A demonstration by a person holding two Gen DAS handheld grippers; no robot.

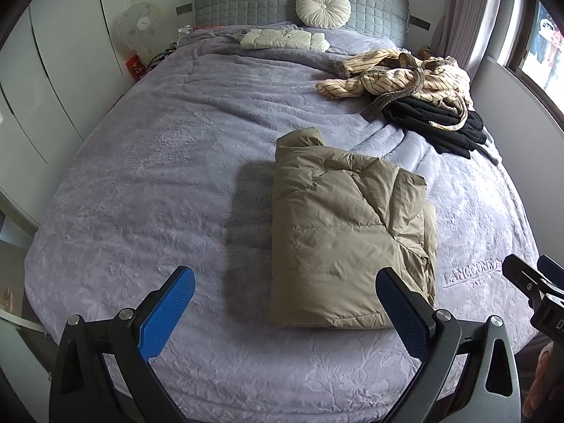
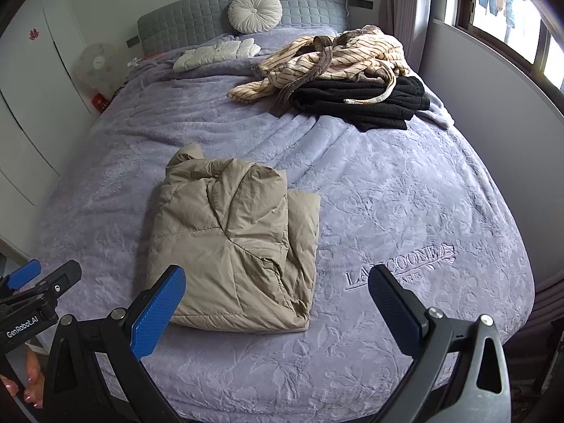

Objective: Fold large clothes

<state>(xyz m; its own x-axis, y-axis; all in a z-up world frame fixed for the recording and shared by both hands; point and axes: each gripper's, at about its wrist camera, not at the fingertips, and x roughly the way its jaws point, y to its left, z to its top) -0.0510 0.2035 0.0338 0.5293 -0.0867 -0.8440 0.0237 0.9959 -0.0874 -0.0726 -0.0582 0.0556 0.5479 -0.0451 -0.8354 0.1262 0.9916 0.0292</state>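
Note:
A tan puffer jacket [image 1: 349,232] [image 2: 232,246] lies folded into a thick rectangle on the lavender bedspread [image 1: 141,194] [image 2: 405,211], near the foot of the bed. My left gripper [image 1: 285,282] hovers above the bed in front of the jacket's near left corner, open, nothing between its blue pads. My right gripper [image 2: 278,285] hangs over the jacket's near right corner, also open wide and holding nothing. Each gripper shows at the edge of the other's view: the right gripper [image 1: 535,289] and the left gripper [image 2: 31,289].
A striped cream robe [image 1: 398,74] [image 2: 335,60] lies crumpled on a folded black garment [image 1: 440,123] [image 2: 363,102] at the far right of the bed. A white folded item [image 1: 282,38] and round cushion [image 1: 322,7] sit by the grey headboard. Wardrobe left, window right.

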